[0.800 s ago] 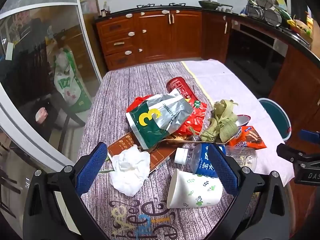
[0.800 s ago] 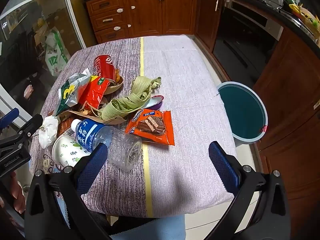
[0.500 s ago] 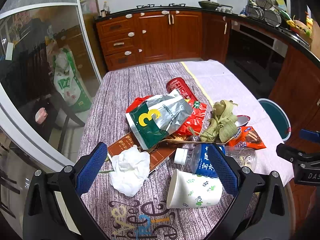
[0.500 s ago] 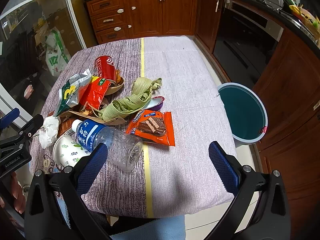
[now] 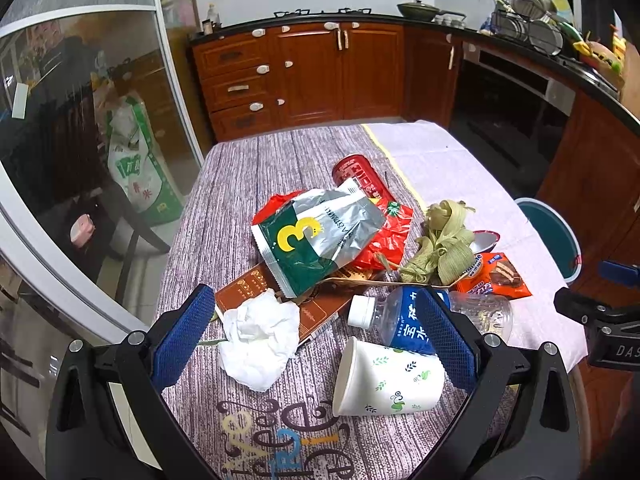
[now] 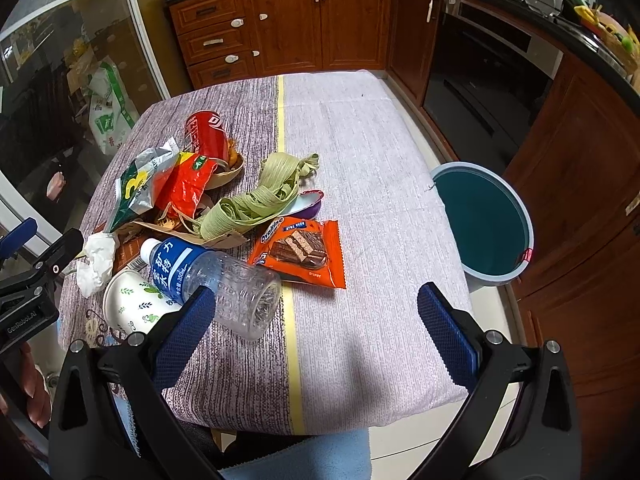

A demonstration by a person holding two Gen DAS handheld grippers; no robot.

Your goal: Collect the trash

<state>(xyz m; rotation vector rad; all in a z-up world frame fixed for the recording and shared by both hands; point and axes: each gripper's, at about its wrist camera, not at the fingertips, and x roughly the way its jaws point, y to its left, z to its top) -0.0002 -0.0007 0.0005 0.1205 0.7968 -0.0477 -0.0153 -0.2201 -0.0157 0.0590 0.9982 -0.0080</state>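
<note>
Trash lies piled on the table (image 6: 360,152): a red can (image 6: 202,130), a silver-green snack bag (image 5: 320,236), a red wrapper (image 6: 184,184), green leaf strips (image 6: 260,200), an orange wafer packet (image 6: 304,250), a clear water bottle (image 6: 208,276), a paper cup (image 5: 388,380) on its side and a crumpled white tissue (image 5: 258,336). My left gripper (image 5: 316,336) hovers open above the tissue and cup, holding nothing. Over the table's near edge my right gripper (image 6: 316,328) stands open and empty, right of the bottle. A teal bin (image 6: 480,220) stands on the floor to the right.
A brown flat box (image 5: 288,300) lies under the pile. Wooden cabinets (image 6: 288,24) line the far wall and right side. A glass door (image 5: 80,140) with a green-white sack (image 5: 132,164) behind it is at the left. A hand (image 6: 32,392) shows at the lower left.
</note>
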